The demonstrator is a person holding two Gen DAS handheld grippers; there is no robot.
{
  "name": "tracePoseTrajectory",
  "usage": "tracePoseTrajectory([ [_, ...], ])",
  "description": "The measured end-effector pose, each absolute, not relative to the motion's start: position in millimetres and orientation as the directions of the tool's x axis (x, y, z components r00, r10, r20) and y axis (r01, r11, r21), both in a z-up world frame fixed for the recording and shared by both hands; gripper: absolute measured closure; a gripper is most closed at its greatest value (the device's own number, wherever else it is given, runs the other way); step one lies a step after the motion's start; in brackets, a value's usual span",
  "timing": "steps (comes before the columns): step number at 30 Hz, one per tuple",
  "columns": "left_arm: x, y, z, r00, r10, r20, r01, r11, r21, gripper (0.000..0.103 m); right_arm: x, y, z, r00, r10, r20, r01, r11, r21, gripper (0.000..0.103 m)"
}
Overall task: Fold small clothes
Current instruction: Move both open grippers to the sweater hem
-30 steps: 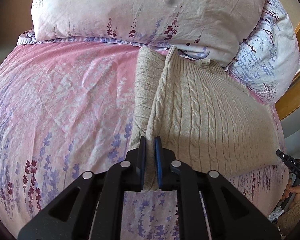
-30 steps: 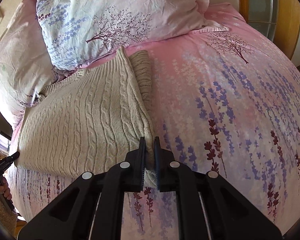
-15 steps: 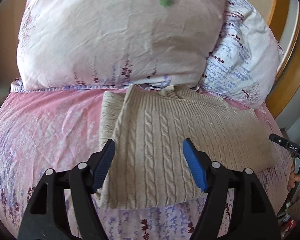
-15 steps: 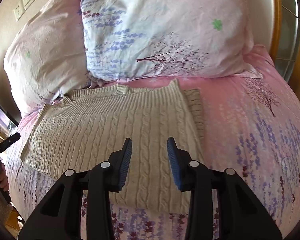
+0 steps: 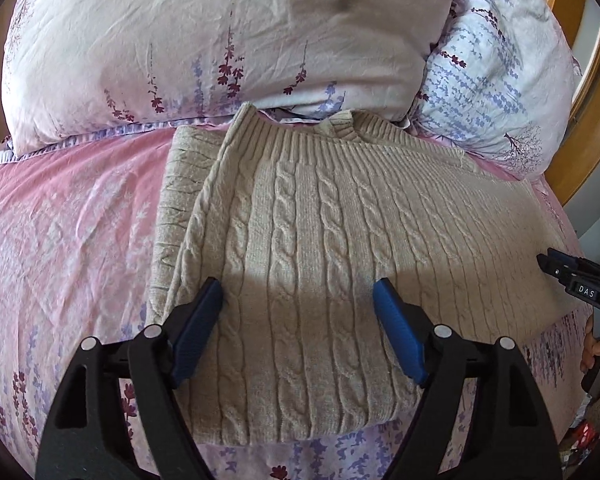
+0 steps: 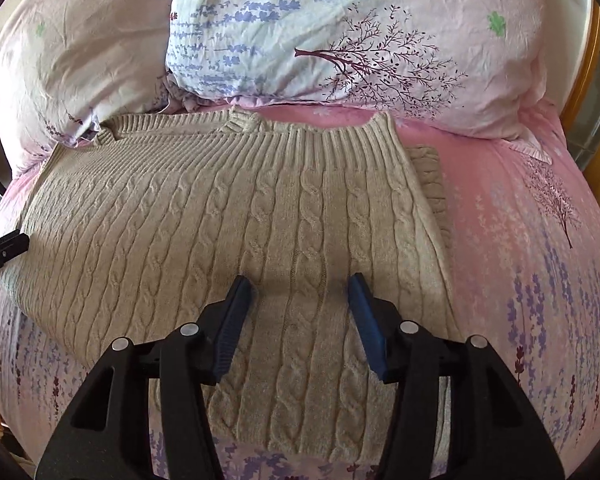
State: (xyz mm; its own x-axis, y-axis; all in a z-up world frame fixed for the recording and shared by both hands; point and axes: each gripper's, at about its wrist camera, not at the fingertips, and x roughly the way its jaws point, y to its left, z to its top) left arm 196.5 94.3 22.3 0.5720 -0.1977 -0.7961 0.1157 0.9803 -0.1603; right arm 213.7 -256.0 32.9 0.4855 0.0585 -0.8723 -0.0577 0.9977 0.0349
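A beige cable-knit sweater lies folded flat on the pink floral bed sheet, its ribbed hem against the pillows. The left hand-held gripper hangs over the sweater's near part, fingers spread wide, gripping nothing. The right hand-held gripper is likewise above the knit, parted more narrowly, also empty.

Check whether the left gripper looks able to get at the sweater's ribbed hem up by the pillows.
Probably yes: the left gripper is open over the sweater, and nothing lies between it and the ribbed hem.
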Motion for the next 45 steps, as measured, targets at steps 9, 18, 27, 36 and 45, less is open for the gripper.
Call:
tracePoseTrajectory([
  [9, 206.3, 135.7, 54.8, 0.59, -0.284, -0.756, 0.085, 0.953, -0.291, 0.021, 224.7, -266.2, 58.7, 0.531, 0.043, -0.846, 0.042, 0.996, 0.077, 0.036],
  [18, 242.4, 185.6, 44.2, 0.503, -0.352, -0.789, 0.021, 0.918, -0.396, 0.021, 241.9, -198.5, 48.0, 0.484, 0.192, -0.854, -0.103, 0.981, 0.162, 0.032],
  [27, 256.4, 183.8, 23.1, 0.441, -0.369, -0.818, 0.069, 0.923, -0.379, 0.021, 250.1, -175.9, 36.3, 0.452, 0.187, -0.872, -0.192, 0.975, 0.11, 0.025],
  [36, 263.1, 184.4, 17.8, 0.45, -0.472, -0.758, 0.071, 0.865, -0.497, 0.045, 249.7, -170.3, 30.8, 0.464, 0.188, -0.866, -0.229, 0.969, 0.087, 0.013],
  [45, 266.2, 165.6, 13.0, 0.44, -0.506, -0.742, -0.007, 0.824, -0.566, 0.076, 245.8, -180.1, 41.6, 0.471, 0.205, -0.858, -0.185, 0.974, 0.131, 0.011],
])
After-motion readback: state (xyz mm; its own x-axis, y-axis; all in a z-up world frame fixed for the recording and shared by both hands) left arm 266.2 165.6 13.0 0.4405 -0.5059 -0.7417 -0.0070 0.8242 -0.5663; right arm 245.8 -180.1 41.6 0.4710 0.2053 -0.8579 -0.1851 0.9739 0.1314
